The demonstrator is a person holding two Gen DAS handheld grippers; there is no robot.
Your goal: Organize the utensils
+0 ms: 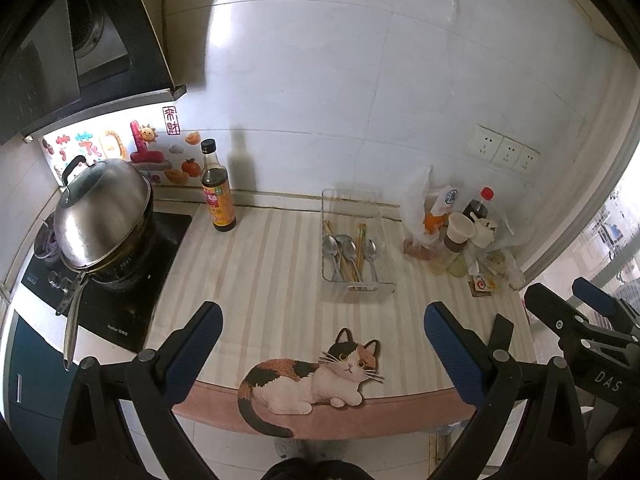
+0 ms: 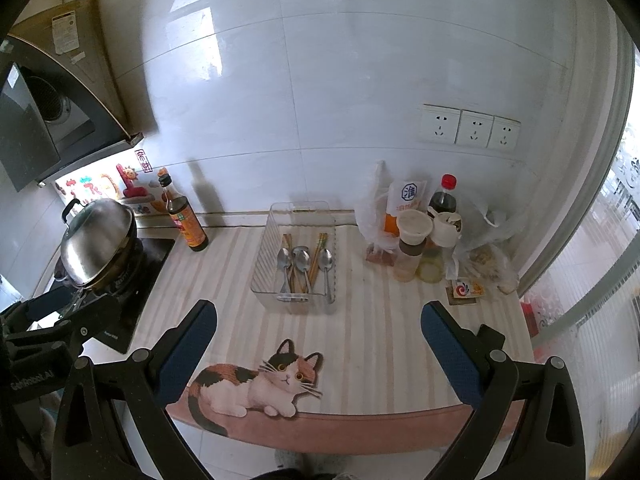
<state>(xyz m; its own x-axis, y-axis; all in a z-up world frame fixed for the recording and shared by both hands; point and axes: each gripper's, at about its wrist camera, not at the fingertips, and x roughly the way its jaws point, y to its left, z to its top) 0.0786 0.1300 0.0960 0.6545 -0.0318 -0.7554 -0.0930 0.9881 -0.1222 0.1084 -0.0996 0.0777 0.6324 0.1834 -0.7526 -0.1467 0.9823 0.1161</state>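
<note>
While both the left gripper [image 1: 323, 344] and the right gripper [image 2: 319, 340] hang wide and empty at lower frame, metal spoons [image 2: 303, 261] and wooden chopsticks [image 2: 319, 254] already lie in the clear plastic basket [image 2: 262, 264] at centre; sorting may be finished or pending.

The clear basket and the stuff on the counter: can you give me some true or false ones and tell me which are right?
1. Spoons and chopsticks lie in the clear basket. True.
2. The left tongs hold a spoon. False: they are open and hold nothing.
3. The brown bottle stands between the pot and the basket. True.
4. The basket sits on the cat picture. False: it sits farther back, apart from it.
5. The right tongs are open. True.
</note>
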